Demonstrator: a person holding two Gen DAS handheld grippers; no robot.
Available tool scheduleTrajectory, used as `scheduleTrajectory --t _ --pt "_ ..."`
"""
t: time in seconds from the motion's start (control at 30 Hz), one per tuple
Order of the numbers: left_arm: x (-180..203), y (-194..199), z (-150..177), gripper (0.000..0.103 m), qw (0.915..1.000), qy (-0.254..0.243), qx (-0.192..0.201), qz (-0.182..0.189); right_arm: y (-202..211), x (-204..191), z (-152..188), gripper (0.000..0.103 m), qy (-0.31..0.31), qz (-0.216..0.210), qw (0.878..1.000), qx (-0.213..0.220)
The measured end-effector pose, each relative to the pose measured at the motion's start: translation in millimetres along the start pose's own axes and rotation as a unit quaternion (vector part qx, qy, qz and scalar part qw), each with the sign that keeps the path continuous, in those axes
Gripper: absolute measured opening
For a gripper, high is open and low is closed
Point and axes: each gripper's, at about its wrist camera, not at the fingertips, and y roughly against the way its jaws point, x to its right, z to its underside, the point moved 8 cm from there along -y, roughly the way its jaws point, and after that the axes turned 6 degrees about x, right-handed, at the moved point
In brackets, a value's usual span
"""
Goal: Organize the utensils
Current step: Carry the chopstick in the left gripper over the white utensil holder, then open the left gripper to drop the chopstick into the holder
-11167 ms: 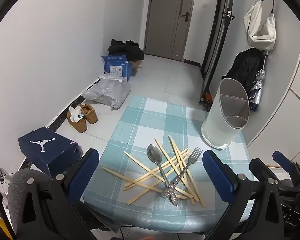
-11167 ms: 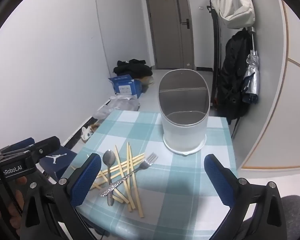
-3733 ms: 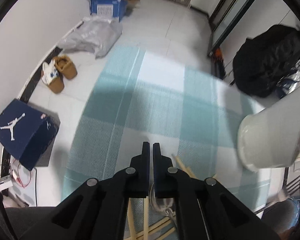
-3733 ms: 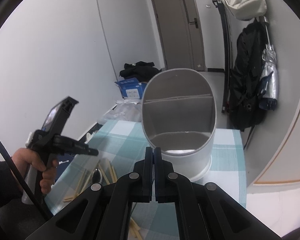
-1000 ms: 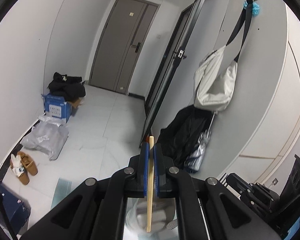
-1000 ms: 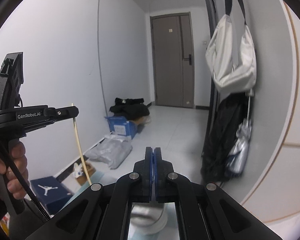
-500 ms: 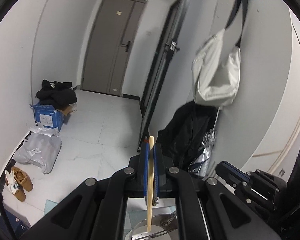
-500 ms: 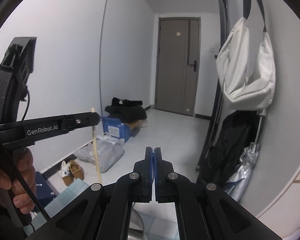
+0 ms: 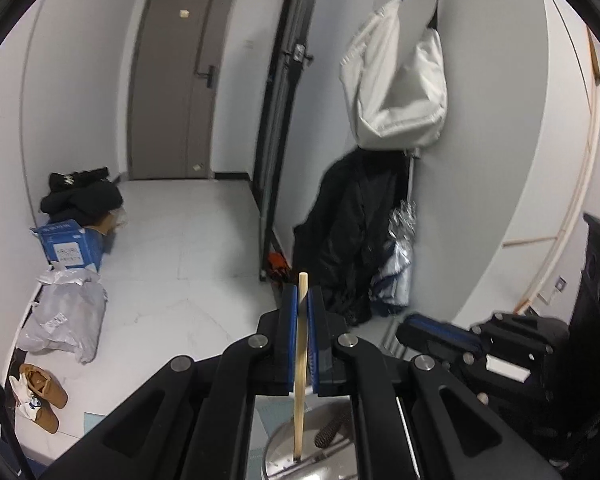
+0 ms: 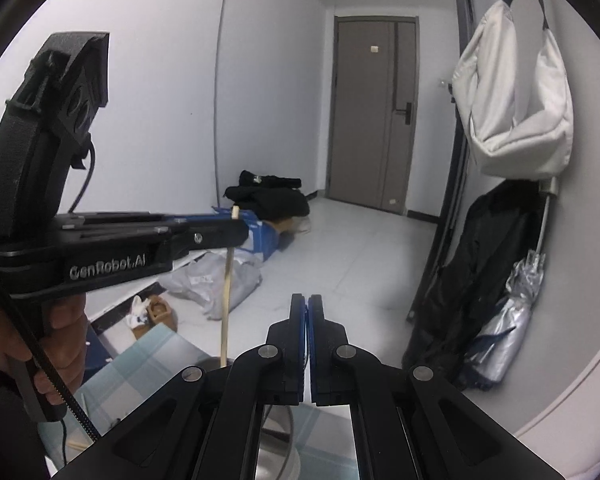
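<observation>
The white holder (image 9: 320, 454) sits at the bottom of the left wrist frame, its rim just under the chopstick (image 9: 300, 364), which the left claw (image 9: 302, 334) clamps upright; released off-centre, it could strike the rim and topple onto the table (image 10: 140, 364). The right claw (image 10: 307, 344) is pressed together, empty

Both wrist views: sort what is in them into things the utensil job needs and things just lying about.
Part of the job:
- chopstick, clamped upright in the left gripper
- utensil holder below it, a textured metal handle already inside
- spare chopstick on the checked tablecloth
- right gripper, jaws shut on nothing

Just lying about:
- white bag
- black coat
- folded umbrella
- blue box
- shoes
</observation>
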Motion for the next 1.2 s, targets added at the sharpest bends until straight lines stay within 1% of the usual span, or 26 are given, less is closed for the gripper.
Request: scheduleTrajectory --t 0.1,0.23,0.27,0.33,0.37,0.4,0.43,0.47,0.5,0.53,0.57,0.6,0.63,0.67,0.73,0.8,0.87,0.93,1.0,1.07,1.1,1.13,1.2 --pt "2 -7 10 0.002 0.9994 -0.008 -0.028 0.018 -3 0 3 0.001 -0.008 -0.004 1.0 -0.005" --pt "-1 -12 15 0.002 0.9979 0.013 -0.058 0.028 -8 -5 9 0.002 -0.02 -0.022 0.999 -0.018" --pt "-3 -11 14 0.003 0.998 0.025 -0.052 0.026 -9 -6 10 0.002 -0.023 -0.028 0.999 -0.021" --pt "-8 -9 12 0.007 0.9979 0.036 -0.052 0.017 -7 -9 12 0.002 -0.032 -0.038 0.999 -0.02" --pt "-11 -8 12 0.009 0.9976 0.043 -0.053 0.009 -6 -9 12 0.006 -0.035 -0.041 0.998 -0.019" --pt "-15 -6 12 0.015 0.9972 0.052 -0.054 0.003 -4 -8 14 0.01 -0.041 -0.04 0.998 -0.021" --pt "-19 -3 12 0.021 0.9965 0.063 -0.054 -0.001 -3 -6 15 0.016 -0.045 -0.037 0.998 -0.023" --pt "-23 2 11 0.024 0.996 0.073 -0.05 -0.008 -1 -6 16 0.018 -0.05 -0.036 0.998 -0.024" --pt "-26 8 10 0.034 0.9957 0.079 -0.044 -0.02 3 -5 17 0.02 -0.056 -0.034 0.998 -0.024" --pt "-28 12 10 0.045 0.9956 0.081 -0.04 -0.028 8 -4 17 0.027 -0.061 -0.028 0.998 -0.022" --pt "-30 19 9 0.049 0.9954 0.082 -0.033 -0.036 14 -3 16 0.031 -0.065 -0.022 0.997 -0.019" --pt "-32 25 9 0.055 0.9951 0.083 -0.027 -0.046 19 -3 15 0.032 -0.067 -0.021 0.997 -0.016" --pt "-34 31 10 0.063 0.9947 0.082 -0.023 -0.057 25 -5 13 0.037 -0.07 -0.021 0.997 -0.01" --pt "-35 37 11 0.066 0.9942 0.082 -0.021 -0.067 33 -7 11 0.043 -0.074 -0.019 0.997 -0.005" --pt "-38 48 14 0.075 0.9928 0.084 -0.016 -0.084 45 -12 7 0.047 -0.077 -0.02 0.997 0.005" --pt "-41 59 17 0.082 0.9913 0.086 -0.013 -0.099 55 -20 3 0.054 -0.078 -0.018 0.997 0.012" --pt "-41 70 21 0.084 0.9898 0.086 -0.007 -0.113 65 -30 1 0.063 -0.079 -0.019 0.997 0.02" --pt "-42 80 26 0.085 0.9883 0.083 -0.003 -0.128 75 -40 0 0.067 -0.077 -0.014 0.996 0.028" --pt "-43 92 32 0.085 0.9872 0.08 -0.004 -0.138 83 -50 2 0.069 -0.08 -0.011 0.996 0.029" --pt "-45 104 37 0.085 0.9852 0.082 0.003 -0.151 89 -59 6 0.07 -0.082 -0.011 0.996 0.028" --pt "-46 110 40 0.087 0.9843 0.085 0.006 -0.154 93 -64 8 0.071 -0.081 -0.012 0.996 0.029" --pt "-47 115 43 0.092 0.9834 0.091 0.008 -0.157 97 -70 10 0.075 -0.079 -0.011 0.996 0.03" --pt "-49 124 49 0.097 0.9813 0.101 0.013 -0.163 103 -79 17 0.077 -0.077 -0.009 0.996 0.033"
